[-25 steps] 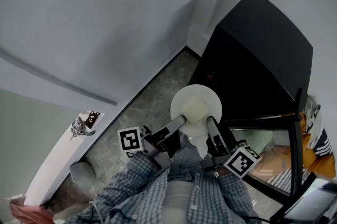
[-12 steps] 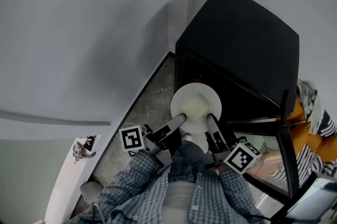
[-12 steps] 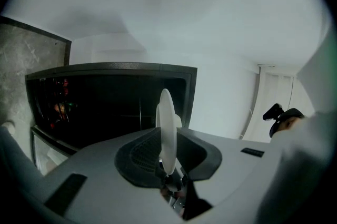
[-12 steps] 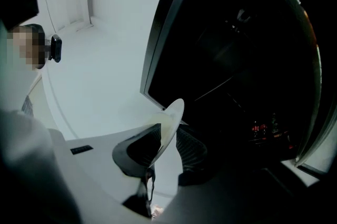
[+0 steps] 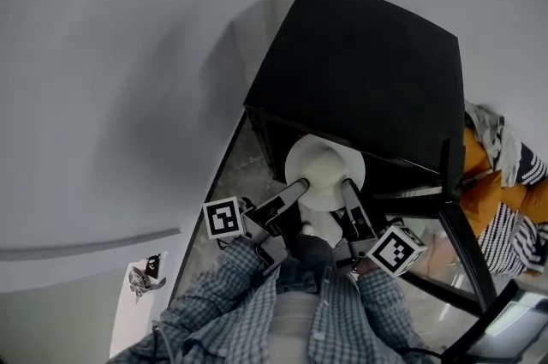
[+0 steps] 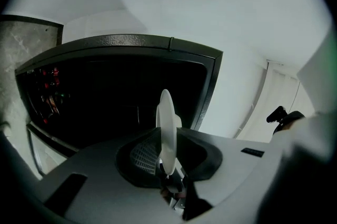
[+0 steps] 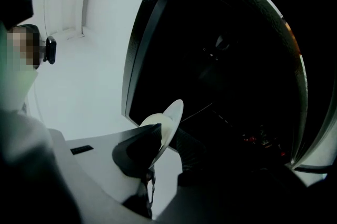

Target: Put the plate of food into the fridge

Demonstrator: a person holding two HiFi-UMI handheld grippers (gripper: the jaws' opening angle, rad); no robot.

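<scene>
Plate (image 5: pixel 325 170) pinched by left gripper (image 5: pixel 295 187) (edge-on).

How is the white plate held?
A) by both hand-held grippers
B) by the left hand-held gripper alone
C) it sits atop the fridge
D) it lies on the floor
A: the left hand-held gripper and the right hand-held gripper, its jaws closing, each grip the plate by its rim.

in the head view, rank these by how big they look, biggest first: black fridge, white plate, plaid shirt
1. black fridge
2. plaid shirt, but it sits nearest the camera, so it looks bigger than it otherwise would
3. white plate, clearly the smallest
</scene>
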